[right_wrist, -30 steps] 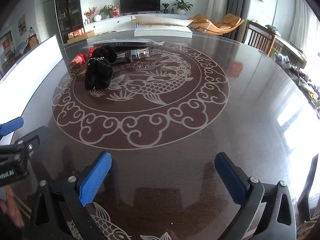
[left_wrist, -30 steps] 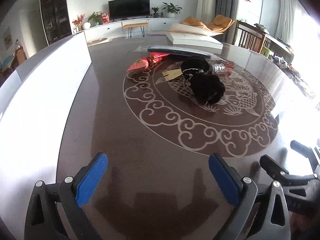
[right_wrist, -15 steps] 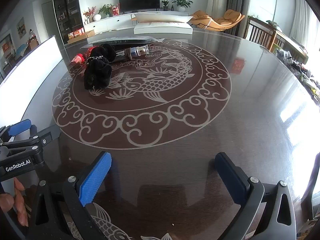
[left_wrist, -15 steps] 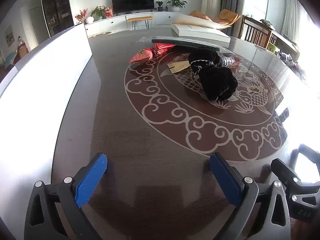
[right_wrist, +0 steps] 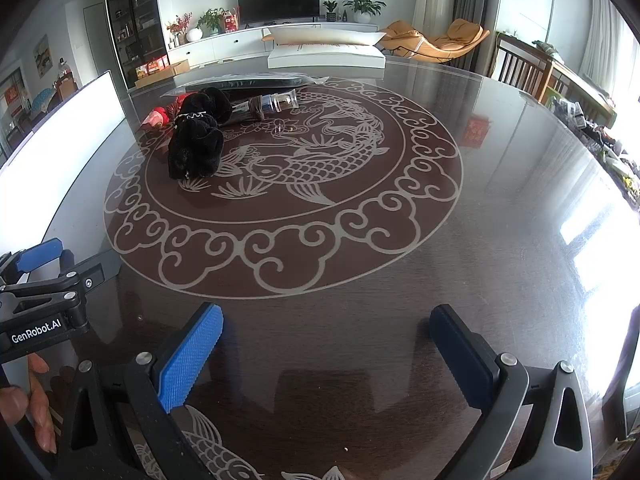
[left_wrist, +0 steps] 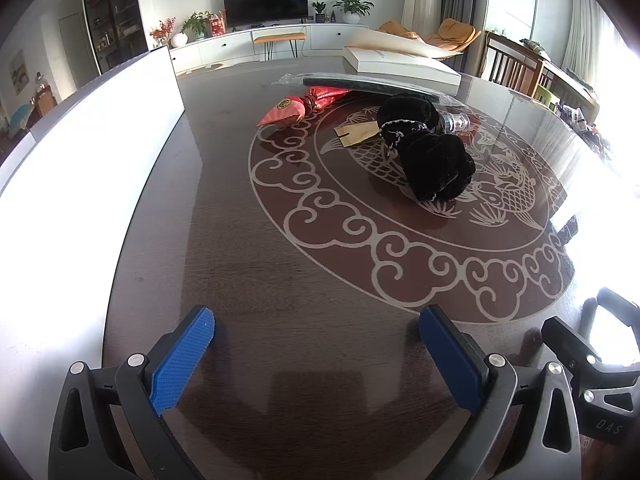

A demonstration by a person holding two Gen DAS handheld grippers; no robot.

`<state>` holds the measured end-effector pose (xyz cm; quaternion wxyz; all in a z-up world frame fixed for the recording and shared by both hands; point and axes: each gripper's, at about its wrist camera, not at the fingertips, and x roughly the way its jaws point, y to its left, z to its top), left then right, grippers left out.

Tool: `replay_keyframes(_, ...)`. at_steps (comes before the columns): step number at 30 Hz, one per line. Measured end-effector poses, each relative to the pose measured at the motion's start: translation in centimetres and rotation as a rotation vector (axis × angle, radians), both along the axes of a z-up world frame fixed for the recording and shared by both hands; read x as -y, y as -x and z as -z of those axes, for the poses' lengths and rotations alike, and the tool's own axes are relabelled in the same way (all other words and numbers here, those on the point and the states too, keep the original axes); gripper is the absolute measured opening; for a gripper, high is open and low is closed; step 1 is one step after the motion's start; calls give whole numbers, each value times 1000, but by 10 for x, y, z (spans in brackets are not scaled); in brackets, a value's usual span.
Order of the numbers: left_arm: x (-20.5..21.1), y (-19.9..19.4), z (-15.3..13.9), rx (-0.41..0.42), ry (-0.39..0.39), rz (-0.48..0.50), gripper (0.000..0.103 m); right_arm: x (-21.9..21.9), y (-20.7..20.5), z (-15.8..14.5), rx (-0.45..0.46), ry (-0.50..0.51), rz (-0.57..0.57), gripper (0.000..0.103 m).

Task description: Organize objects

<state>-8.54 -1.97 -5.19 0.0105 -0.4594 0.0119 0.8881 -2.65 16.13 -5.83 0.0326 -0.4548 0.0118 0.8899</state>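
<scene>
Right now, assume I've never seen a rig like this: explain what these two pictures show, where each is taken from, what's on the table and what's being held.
There is no robot here. A person holds a hand-operated clamp tool in each hand, and each tool carries a wide-angle camera looking forward along its blue-padded jaws.

One picture looks out from the left gripper, the other from the right gripper. Both stand open and hold nothing.

They hover over a dark round table with a fish inlay. On its far side lie a black plush toy, a red pouch, a tan tag, a clear-capped bottle and a flat dark packet. A big white box sits at the left.
</scene>
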Motion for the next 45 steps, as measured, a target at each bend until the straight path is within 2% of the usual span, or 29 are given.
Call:
replay_keyframes(19, 0, -3, -1, 4, -4, 4, 103, 0, 0, 0, 0, 0, 0, 103)
replay_keyframes(31, 12, 7, -3, 18, -10, 53, 103, 0, 0, 0, 0, 0, 1, 103)
replay_keyframes(45, 13, 7, -2, -2, -11, 57, 103, 0, -1, 0, 0, -1, 2, 103)
